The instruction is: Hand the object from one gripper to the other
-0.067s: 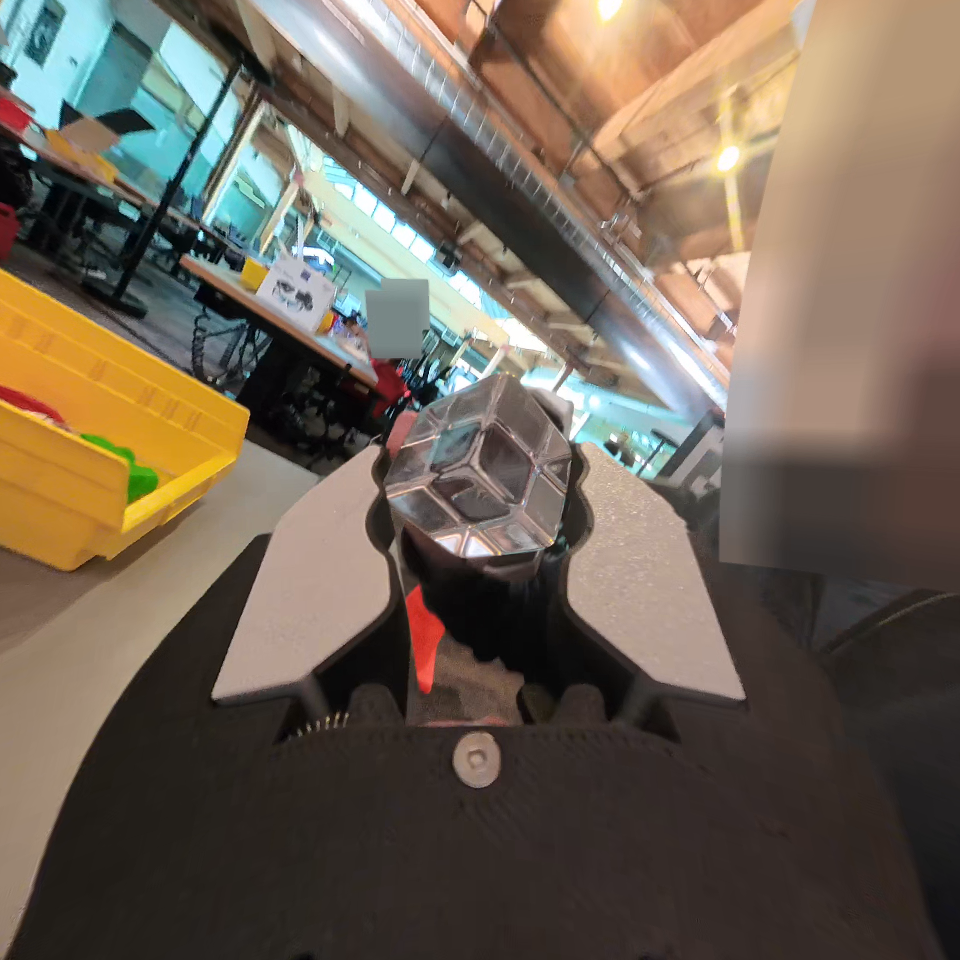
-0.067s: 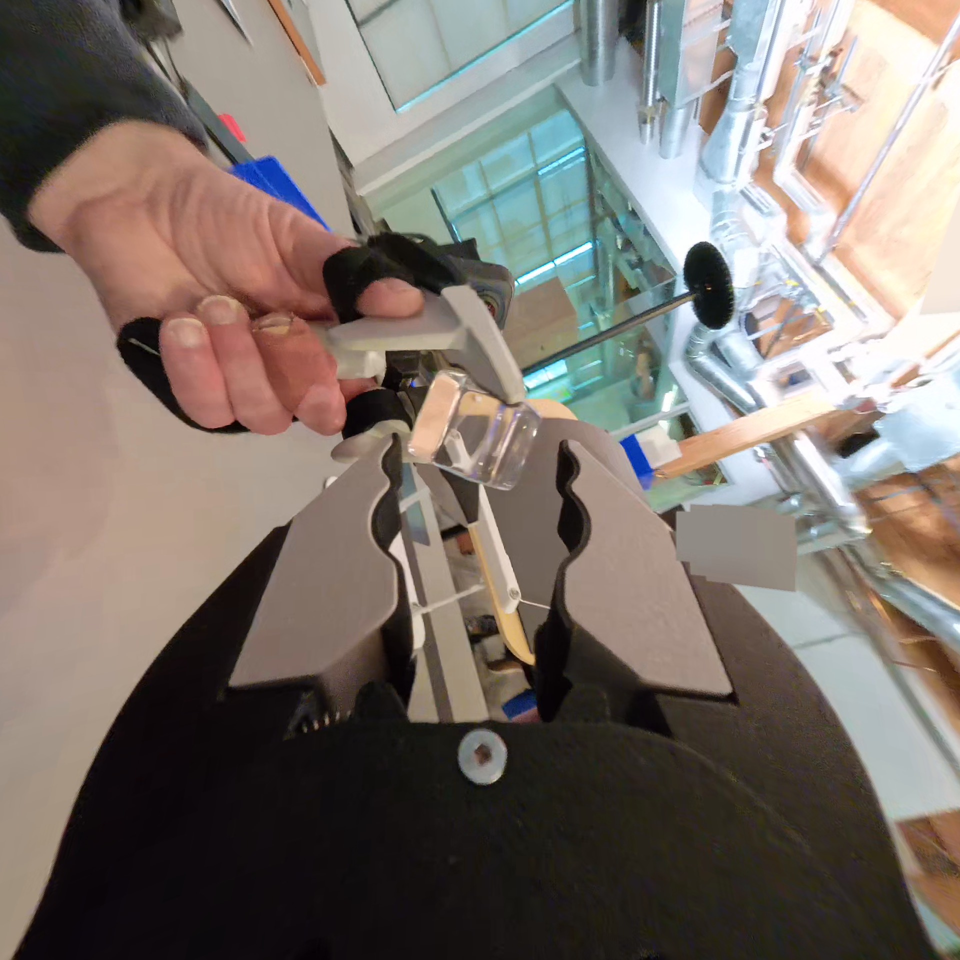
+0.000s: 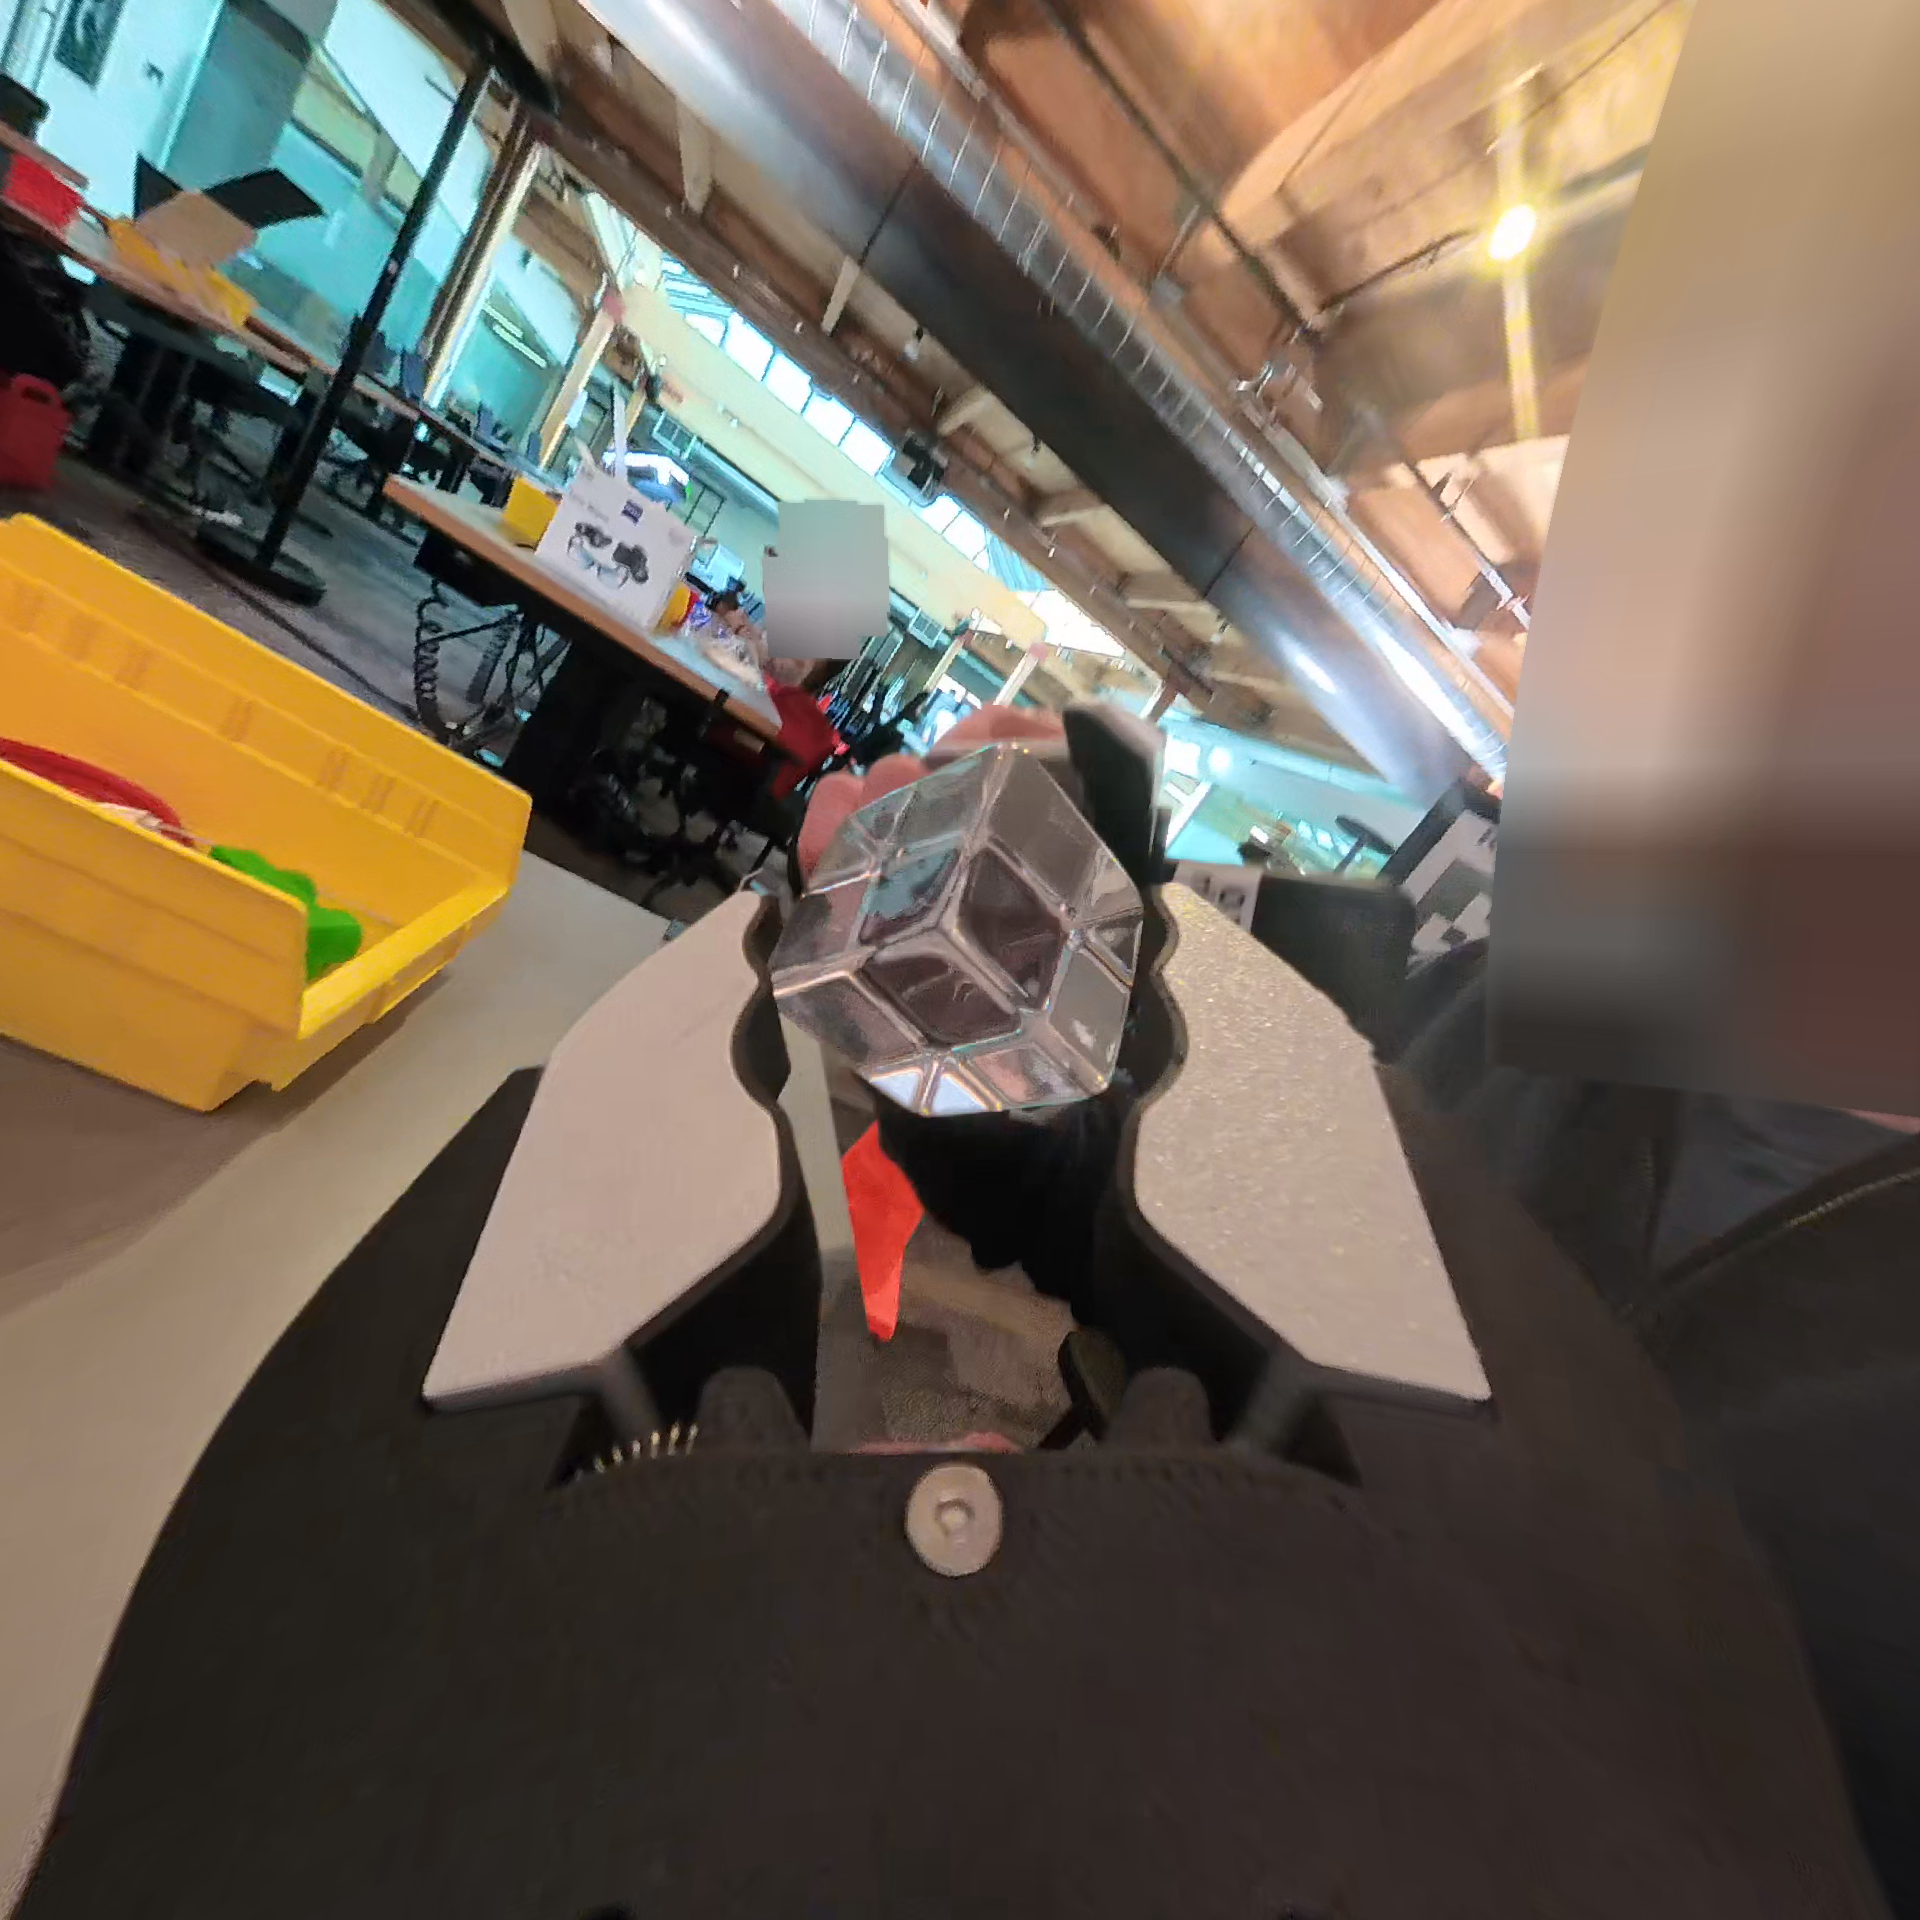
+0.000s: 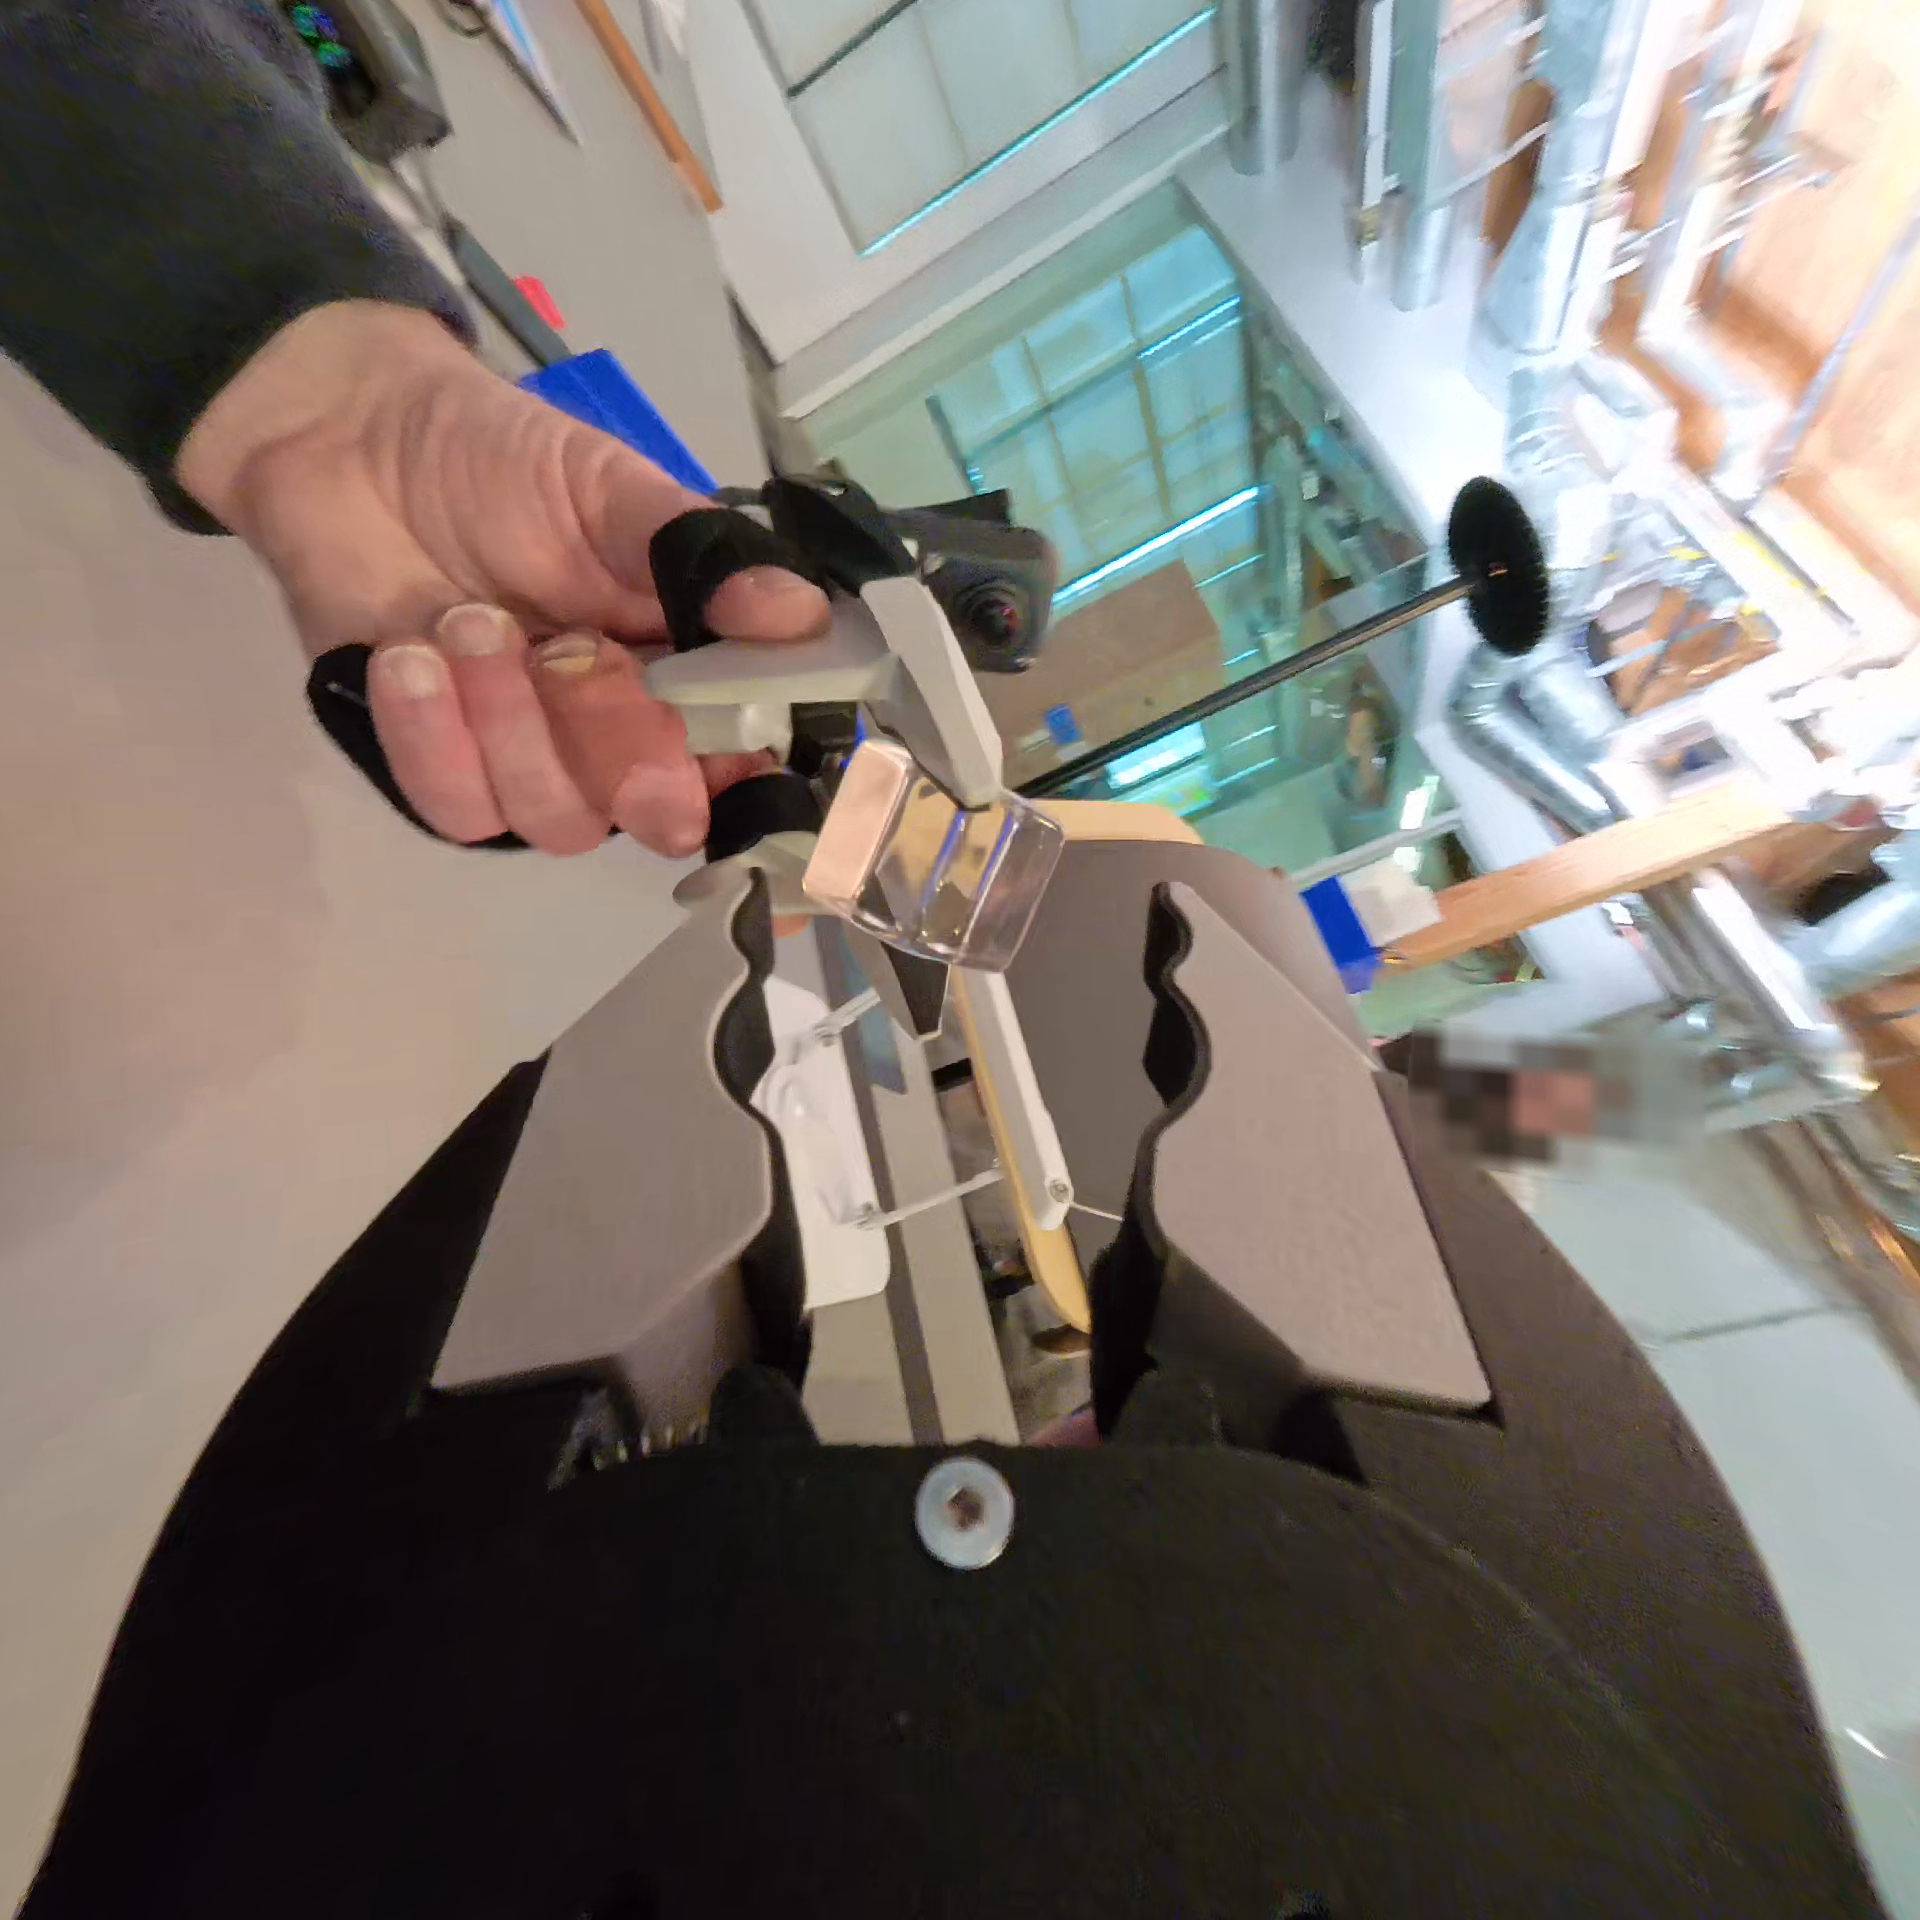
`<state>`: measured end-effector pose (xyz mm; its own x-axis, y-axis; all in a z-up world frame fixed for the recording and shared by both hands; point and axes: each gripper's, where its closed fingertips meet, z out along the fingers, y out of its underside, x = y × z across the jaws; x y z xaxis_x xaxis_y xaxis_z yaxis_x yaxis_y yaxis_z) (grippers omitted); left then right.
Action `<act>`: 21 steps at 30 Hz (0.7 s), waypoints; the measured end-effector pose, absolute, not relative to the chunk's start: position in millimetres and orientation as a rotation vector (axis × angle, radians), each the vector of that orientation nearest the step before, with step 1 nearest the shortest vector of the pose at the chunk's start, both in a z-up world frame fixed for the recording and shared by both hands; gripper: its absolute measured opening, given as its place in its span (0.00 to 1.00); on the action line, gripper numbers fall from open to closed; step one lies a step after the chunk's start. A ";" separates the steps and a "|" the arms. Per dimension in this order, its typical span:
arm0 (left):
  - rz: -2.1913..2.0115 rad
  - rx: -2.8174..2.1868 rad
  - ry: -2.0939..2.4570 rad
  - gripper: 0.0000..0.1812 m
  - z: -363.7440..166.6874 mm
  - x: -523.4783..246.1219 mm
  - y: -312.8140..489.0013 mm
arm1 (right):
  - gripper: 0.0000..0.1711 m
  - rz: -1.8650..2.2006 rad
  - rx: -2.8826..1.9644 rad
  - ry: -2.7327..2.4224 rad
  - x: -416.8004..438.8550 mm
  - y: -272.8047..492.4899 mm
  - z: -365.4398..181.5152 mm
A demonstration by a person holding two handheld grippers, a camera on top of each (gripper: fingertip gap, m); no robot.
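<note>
A clear faceted cube (image 3: pixel 956 925) sits between the fingertips of my left gripper (image 3: pixel 961 920), which is shut on it and holds it up in the air. In the right wrist view the same cube (image 4: pixel 935 873) shows in the grey fingers (image 4: pixel 935 675) of that left gripper, held by a person's hand (image 4: pixel 447 582). My right gripper (image 4: pixel 956 894) is open, and the cube lies between its fingertips, close to its left finger, with a gap to its right finger.
A yellow bin (image 3: pixel 395 831) with green and red things in it stands on the grey table (image 3: pixel 208 1247) at the left. A dark sleeve (image 3: pixel 1662 1195) fills the right side. A blue bin (image 4: pixel 613 405) stands behind the hand. My left and right fingertips are right by each other.
</note>
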<state>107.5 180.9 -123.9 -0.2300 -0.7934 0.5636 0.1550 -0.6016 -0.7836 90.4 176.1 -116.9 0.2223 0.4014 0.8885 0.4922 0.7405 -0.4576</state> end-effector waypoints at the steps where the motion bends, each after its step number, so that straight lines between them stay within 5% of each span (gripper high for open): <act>1: -1.884 -1.396 0.827 0.35 -125.3 107.1 180.6 | 0.44 -0.058 -0.814 -1.430 90.8 177.6 -116.6; 11: -1.813 -1.532 1.108 0.35 -137.3 118.3 169.5 | 0.51 -0.085 -0.817 -1.824 69.5 189.4 -140.1; 16: -1.796 -1.536 1.166 0.35 -138.8 121.4 165.8 | 0.34 -0.080 -0.844 -1.886 68.0 193.4 -148.0; 21: -1.811 -1.529 1.166 0.35 -138.5 122.3 164.5 | 0.34 -0.100 -0.845 -1.868 68.7 194.3 -146.6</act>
<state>122.3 164.5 -138.5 -0.2483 -0.8084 0.5337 -0.1509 -0.5119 -0.8457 68.7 194.3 -146.6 -0.2156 0.5053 0.8356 0.5915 0.7484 -0.3000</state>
